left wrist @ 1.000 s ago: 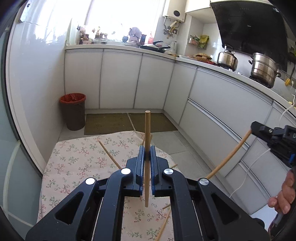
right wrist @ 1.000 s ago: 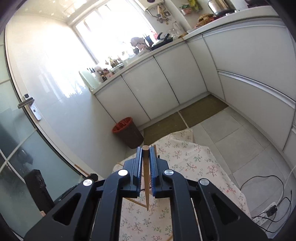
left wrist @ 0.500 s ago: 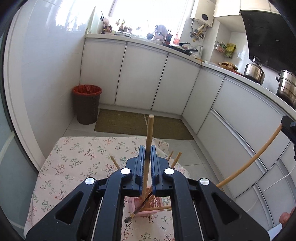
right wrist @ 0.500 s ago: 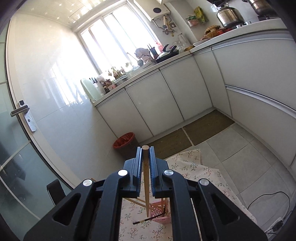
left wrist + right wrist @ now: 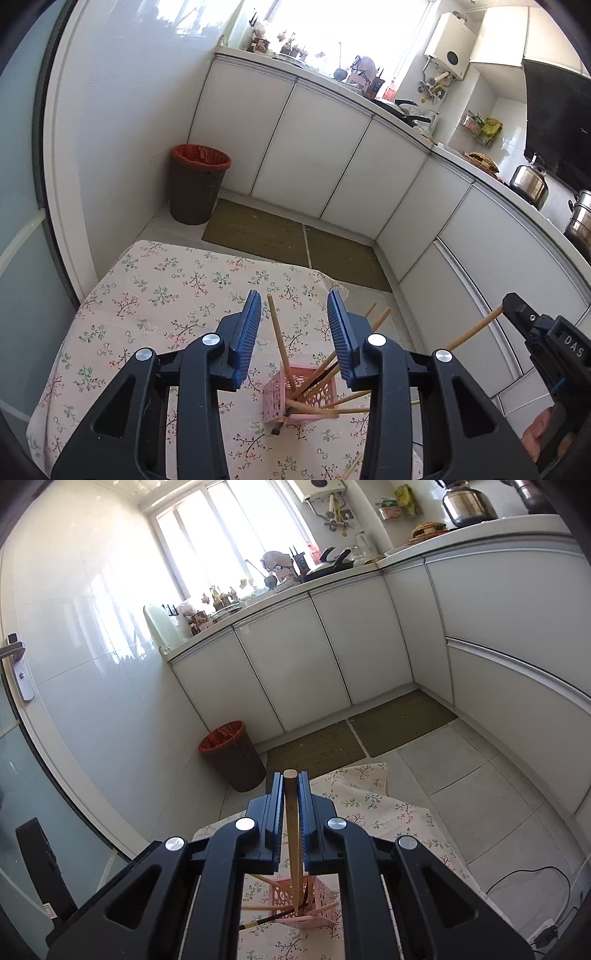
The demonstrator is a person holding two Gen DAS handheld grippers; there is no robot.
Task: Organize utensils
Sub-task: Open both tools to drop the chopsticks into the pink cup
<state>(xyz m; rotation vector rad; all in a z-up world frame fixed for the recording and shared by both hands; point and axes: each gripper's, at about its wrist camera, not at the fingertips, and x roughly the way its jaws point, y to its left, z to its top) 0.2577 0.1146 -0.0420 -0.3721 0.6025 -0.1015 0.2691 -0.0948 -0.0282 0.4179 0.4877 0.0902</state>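
Chopstick (image 5: pixel 294 834) upright, clamped in right gripper (image 5: pixel 290 786), tip directly over pink basket (image 5: pixel 320 897); left gripper (image 5: pixel 295 325) jaws just opened, its chopstick (image 5: pixel 279 343) freed

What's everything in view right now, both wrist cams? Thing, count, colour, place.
basket: one, pink, on the cloth, below both grippers
chopsticks: several, tan plus one dark, leaning in the basket; exact count unclear
chopstick: one, tan, in the basket, between the left gripper's pads, touching neither
chopstick in the right gripper: one, tan, upright over the basket
tablecloth: one, floral
bin: one, brown, red liner, by the cabinets
floor mats: two, olive
cabinets: white
pots: steel, on the counter
left gripper: black, blue pads, jaws just opened
right gripper: black, clamped on its chopstick
hand: one, lower right
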